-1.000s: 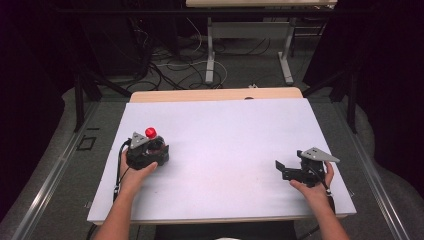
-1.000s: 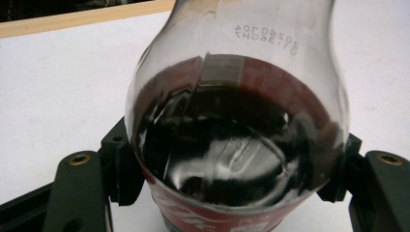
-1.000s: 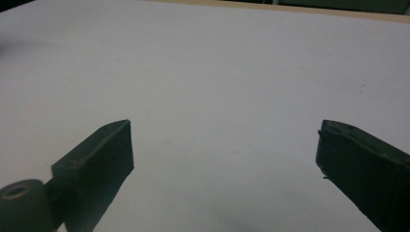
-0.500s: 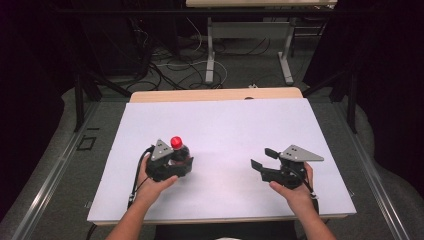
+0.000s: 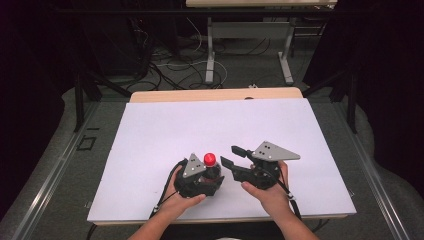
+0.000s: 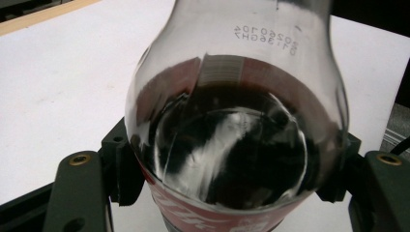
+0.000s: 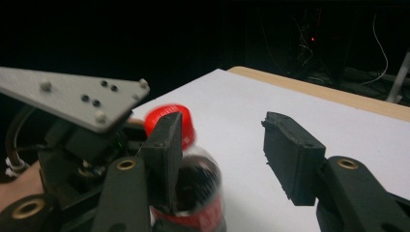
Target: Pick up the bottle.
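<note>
Near table front: left gripper (image 5: 212, 172) clamps half-hidden bottle (image 5: 210, 167); right gripper (image 5: 229, 156) closing, empty.

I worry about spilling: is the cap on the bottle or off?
On. The red cap sits atop the bottle held in the left gripper.

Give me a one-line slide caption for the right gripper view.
Right tongs, jaws apart, closing in on the red-capped clear plastic cola bottle held by the left tongs over the white table.
</note>
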The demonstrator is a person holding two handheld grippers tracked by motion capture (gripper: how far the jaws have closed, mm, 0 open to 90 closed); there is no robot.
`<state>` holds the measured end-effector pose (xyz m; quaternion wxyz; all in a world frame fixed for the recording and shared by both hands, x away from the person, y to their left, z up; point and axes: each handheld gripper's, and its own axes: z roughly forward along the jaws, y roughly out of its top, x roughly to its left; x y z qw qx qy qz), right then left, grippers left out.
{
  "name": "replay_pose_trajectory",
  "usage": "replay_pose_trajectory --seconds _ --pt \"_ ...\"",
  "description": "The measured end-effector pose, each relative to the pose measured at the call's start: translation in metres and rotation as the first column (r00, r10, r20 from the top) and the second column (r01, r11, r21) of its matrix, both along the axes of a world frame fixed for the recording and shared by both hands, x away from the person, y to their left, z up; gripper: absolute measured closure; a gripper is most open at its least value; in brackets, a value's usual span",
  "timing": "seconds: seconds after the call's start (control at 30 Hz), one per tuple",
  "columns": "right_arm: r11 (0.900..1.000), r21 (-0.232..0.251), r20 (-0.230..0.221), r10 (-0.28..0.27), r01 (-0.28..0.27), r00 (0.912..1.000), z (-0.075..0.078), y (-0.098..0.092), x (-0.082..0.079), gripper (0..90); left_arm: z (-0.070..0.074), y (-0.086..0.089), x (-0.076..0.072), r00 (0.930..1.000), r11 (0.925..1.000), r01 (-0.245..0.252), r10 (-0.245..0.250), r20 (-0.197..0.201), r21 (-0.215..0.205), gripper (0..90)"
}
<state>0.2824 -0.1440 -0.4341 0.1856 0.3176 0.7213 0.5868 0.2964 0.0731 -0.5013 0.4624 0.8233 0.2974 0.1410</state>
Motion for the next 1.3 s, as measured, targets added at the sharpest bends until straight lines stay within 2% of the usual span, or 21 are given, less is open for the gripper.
replay_pose_trajectory --seconds 0.1,0.17,0.27,0.37,0.57,0.73,1.03,1.1,1.23,1.3 --pt "1.0 -0.001 -0.014 0.009 -0.009 0.9999 0.0 0.008 -0.002 48.3 -0.003 -0.003 -0.001 0.9999 0.9999 0.008 -0.008 0.007 0.008 29.6" --pt "1.0 -0.006 -0.007 0.015 -0.015 0.9999 -0.001 0.013 -0.002 48.4 -0.003 -0.003 -0.001 0.9999 0.9997 0.013 -0.013 -0.002 0.02 29.6" --pt "1.0 0.007 -0.022 0.021 -0.02 0.9995 -0.001 0.017 -0.001 48.9 -0.004 -0.005 -0.002 0.9998 0.9994 0.019 -0.019 -0.002 0.029 29.6" --pt "1.0 0.001 -0.035 0.024 -0.024 0.9991 0.001 0.021 -0.001 51.2 -0.005 -0.008 -0.003 0.9999 0.9998 0.012 -0.012 0.008 0.018 29.6" --pt "0.999 -0.036 -0.018 0.02 -0.021 0.9996 0.001 0.031 0.001 55.5 -0.006 -0.012 -0.005 0.9997 0.9994 0.021 -0.022 0.009 0.026 29.6" --pt "0.997 -0.071 -0.033 0.017 -0.019 0.9993 0.0 0.036 0.0 57.0 -0.005 -0.013 -0.005 0.9998 0.9996 0.016 -0.017 0.012 0.021 29.5" --pt "0.999 -0.049 -0.054 0.007 -0.01 0.9985 -0.002 0.037 0.003 57.6 -0.005 -0.012 -0.005 0.9999 0.9997 0.015 -0.015 0.005 0.018 29.5" --pt "0.999 -0.03 -0.06 0.01 -0.011 0.9982 -0.002 0.037 0.002 58.4 -0.005 -0.012 -0.005 0.9999 0.9997 0.015 -0.015 0.008 0.018 29.5" --pt "0.999 -0.046 -0.05 0.011 -0.013 0.9987 -0.002 0.035 0.001 61.0 -0.005 -0.013 -0.006 0.9998 0.9997 0.018 -0.018 0.008 0.017 29.5" --pt "0.999 -0.037 -0.055 0.007 -0.009 0.9984 -0.003 0.034 0.002 61.2 -0.006 -0.014 -0.006 0.9998 0.9997 0.018 -0.018 0.009 0.017 29.5"
